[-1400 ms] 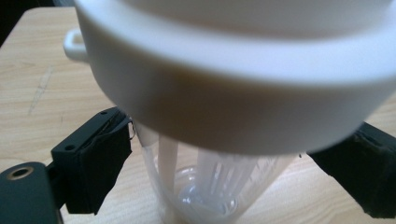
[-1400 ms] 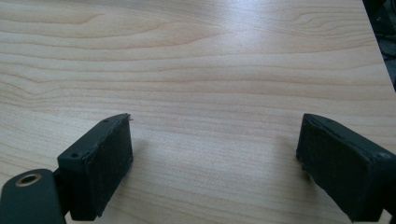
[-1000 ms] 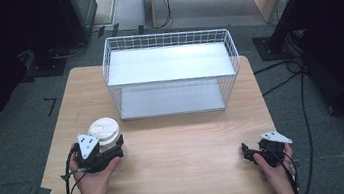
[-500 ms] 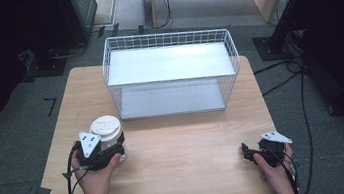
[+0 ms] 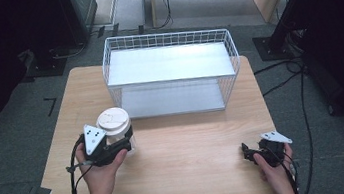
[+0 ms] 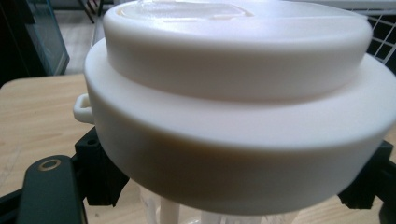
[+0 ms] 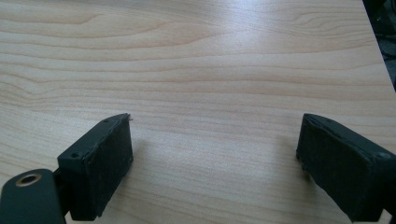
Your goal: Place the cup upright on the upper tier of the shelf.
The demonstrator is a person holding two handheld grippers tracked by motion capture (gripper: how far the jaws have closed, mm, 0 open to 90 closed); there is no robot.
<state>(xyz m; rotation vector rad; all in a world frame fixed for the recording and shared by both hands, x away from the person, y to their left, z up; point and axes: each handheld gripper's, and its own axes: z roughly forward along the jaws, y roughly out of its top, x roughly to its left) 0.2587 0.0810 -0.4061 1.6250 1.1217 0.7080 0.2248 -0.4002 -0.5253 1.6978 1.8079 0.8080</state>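
Note:
A clear plastic cup with a white lid [image 5: 112, 121] is held a little above the wooden table [image 5: 191, 140] at the front left. My left gripper [image 5: 125, 144] is shut on the cup's clear wall just under the lid. In the left gripper view the lid [image 6: 233, 93] looms close, and the black pads [image 6: 100, 172] press in from both sides below it. Near the front right edge, my right gripper [image 5: 249, 155] sits low over the table. Its two jaws stand wide apart with only bare wood between them [image 7: 215, 168].
A white wire basket [image 5: 173, 80] with a flat white shelf stands across the back middle of the table. Black cables trail off the front edge from each gripper. Dark stands and cables lie on the floor to the right.
The left gripper has closed on the cup and lifted it slightly, shifting it a bit toward the basket. The right gripper has stayed put.

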